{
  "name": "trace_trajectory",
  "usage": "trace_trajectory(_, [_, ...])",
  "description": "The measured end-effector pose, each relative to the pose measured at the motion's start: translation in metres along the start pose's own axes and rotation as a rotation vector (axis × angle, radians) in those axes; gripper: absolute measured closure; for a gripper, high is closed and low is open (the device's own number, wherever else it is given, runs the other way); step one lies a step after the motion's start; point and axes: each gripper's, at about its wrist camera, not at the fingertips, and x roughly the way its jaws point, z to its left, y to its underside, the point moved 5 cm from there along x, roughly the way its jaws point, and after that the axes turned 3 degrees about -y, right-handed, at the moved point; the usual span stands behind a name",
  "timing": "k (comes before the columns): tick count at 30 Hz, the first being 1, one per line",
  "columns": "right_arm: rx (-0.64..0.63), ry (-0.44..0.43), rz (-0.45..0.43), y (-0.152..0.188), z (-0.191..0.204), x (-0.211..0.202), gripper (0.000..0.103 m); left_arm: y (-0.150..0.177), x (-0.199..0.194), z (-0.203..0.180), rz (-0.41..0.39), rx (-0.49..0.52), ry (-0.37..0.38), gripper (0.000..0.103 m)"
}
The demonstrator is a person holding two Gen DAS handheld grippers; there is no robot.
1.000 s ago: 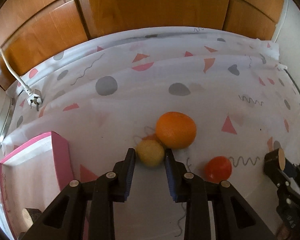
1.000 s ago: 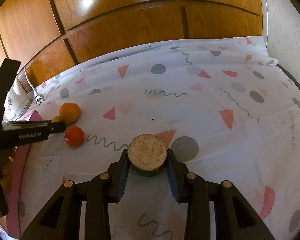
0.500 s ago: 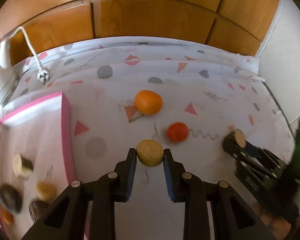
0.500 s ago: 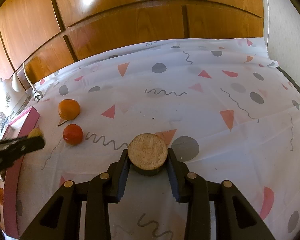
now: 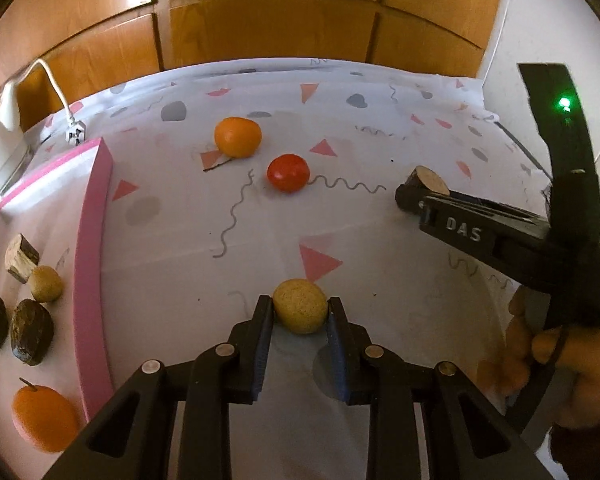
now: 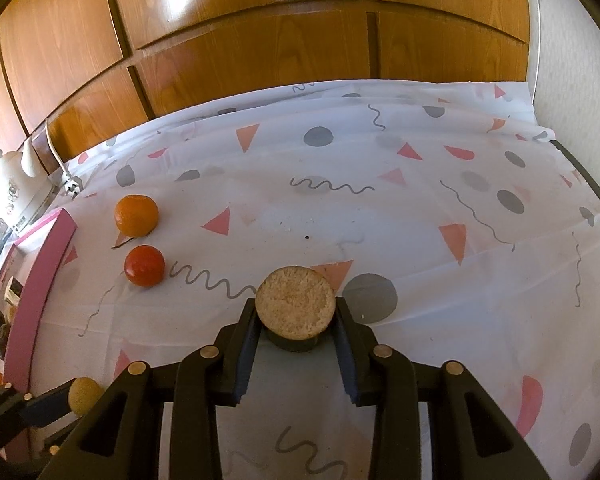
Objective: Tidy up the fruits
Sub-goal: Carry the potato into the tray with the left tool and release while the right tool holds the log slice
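At the far left of the left wrist view a pink-rimmed tray (image 5: 94,240) is seen on the patterned tablecloth (image 5: 400,264). Several pieces are held in it: a cut wooden chunk (image 5: 21,257), a small tan ball (image 5: 46,284) touching that chunk, two dark brown lumps (image 5: 31,331), and an orange with a stem (image 5: 44,416) nearest the camera. Beyond the tray's far corner a white plug on a cord (image 5: 76,133) is laid on the cloth.

On the bare cloth an orange (image 5: 237,137) and, just beside it toward the right, a red tomato-like fruit (image 5: 288,173) are found, apart from each other and well apart from the tray.

In the lower middle the left gripper (image 5: 300,314) is clamped on a tan, rough-skinned round fruit (image 5: 300,310), which is pressed between the blue pads above the cloth, to the right of the tray's rim.

At the right the right gripper (image 5: 424,188) is seen from the side, held by a hand (image 5: 548,348), with a green light lit on its upright part. In the right wrist view the same gripper (image 6: 296,320) is shown clamped on a round slice with a pale, grainy cut face and dark rind (image 6: 296,306), which is kept above the cloth near a grey dot. Wooden cupboard doors (image 6: 260,40) are seen behind the table.
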Motion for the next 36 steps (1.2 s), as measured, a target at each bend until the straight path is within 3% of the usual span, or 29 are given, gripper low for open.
trace_trajectory(10, [-0.076, 0.054, 0.006, 0.017, 0.008, -0.014, 0.067, -0.002, 0.006, -0.002, -0.041, 0.023, -0.047, 0.076])
trace_trajectory(13, [-0.099, 0.080, 0.001, 0.018, 0.011, -0.012, 0.067, -0.004, 0.003, 0.002, -0.022, -0.006, -0.021, 0.076])
trace_trajectory(20, [-0.091, 0.069, -0.006, 0.019, 0.009, -0.013, 0.067, -0.011, -0.038, 0.016, -0.091, -0.042, -0.004, 0.076])
trace_trajectory(27, [-0.097, 0.076, -0.005, 0.018, 0.009, -0.013, 0.067, -0.016, -0.070, 0.048, -0.128, -0.122, -0.032, 0.076])
trace_trajectory(36, [-0.114, 0.097, -0.002, 0.019, 0.012, -0.013, 0.067, -0.009, -0.101, 0.107, -0.187, -0.202, -0.144, 0.076])
